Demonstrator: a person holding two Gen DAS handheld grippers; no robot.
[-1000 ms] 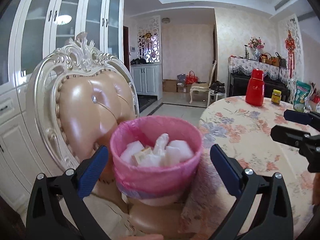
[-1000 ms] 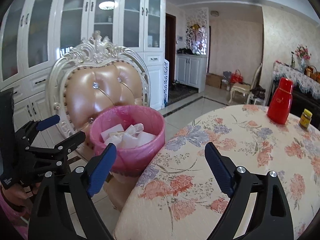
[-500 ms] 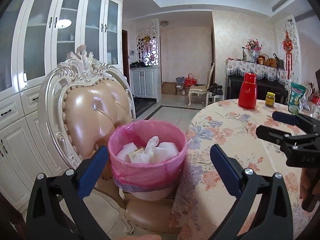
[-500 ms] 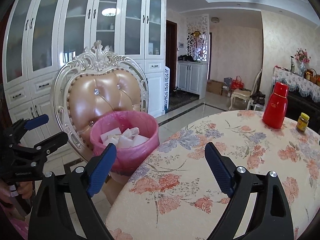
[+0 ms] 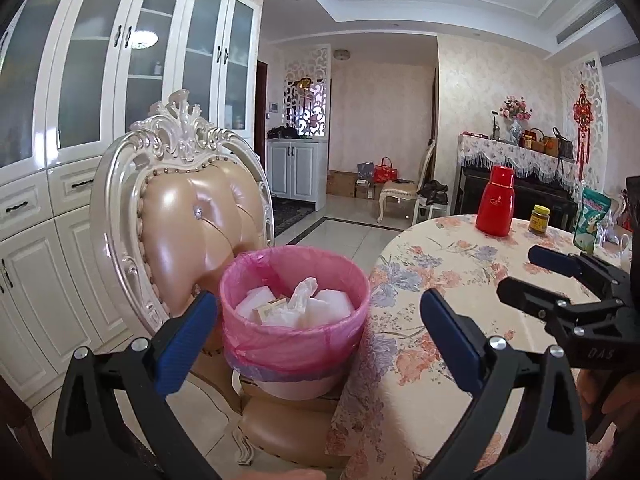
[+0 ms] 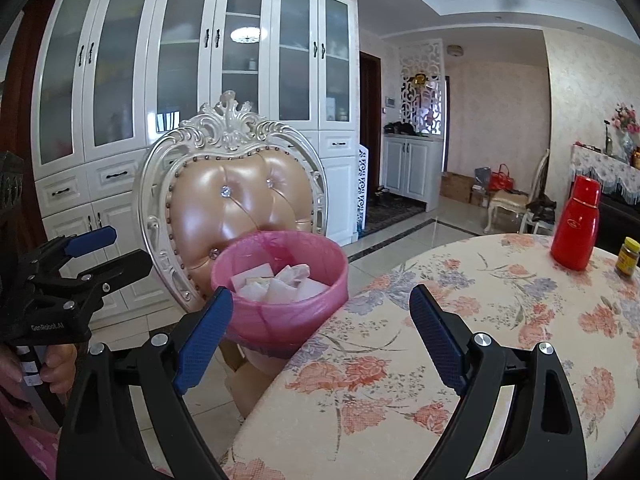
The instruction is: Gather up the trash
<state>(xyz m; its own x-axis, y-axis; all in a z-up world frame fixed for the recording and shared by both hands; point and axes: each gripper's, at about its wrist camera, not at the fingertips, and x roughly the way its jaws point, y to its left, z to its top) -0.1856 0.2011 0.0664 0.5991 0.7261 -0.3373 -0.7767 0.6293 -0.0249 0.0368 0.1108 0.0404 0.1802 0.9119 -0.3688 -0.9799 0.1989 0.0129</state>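
Note:
A small bin with a pink liner (image 5: 294,320) (image 6: 280,284) stands on the seat of an ornate chair (image 5: 188,220) (image 6: 232,196), beside the round table. White crumpled paper and a small tan box (image 5: 272,307) fill it. My left gripper (image 5: 320,332) is open and empty, a short way back from the bin. My right gripper (image 6: 320,332) is open and empty too, held over the table's edge to the right of the bin. Each gripper shows in the other's view: the right gripper (image 5: 540,276) and the left gripper (image 6: 104,250).
The table (image 5: 460,280) has a floral cloth and carries a red flask (image 5: 495,206) (image 6: 576,224), a yellow-lidded jar (image 5: 539,219) (image 6: 628,257) and a green bag (image 5: 592,216). Tall white cabinets (image 6: 180,80) stand behind the chair. A hand (image 6: 56,364) grips the left tool.
Both grippers have drawn back and upward from the bin, which now looks smaller and lower. Both stay open and empty.

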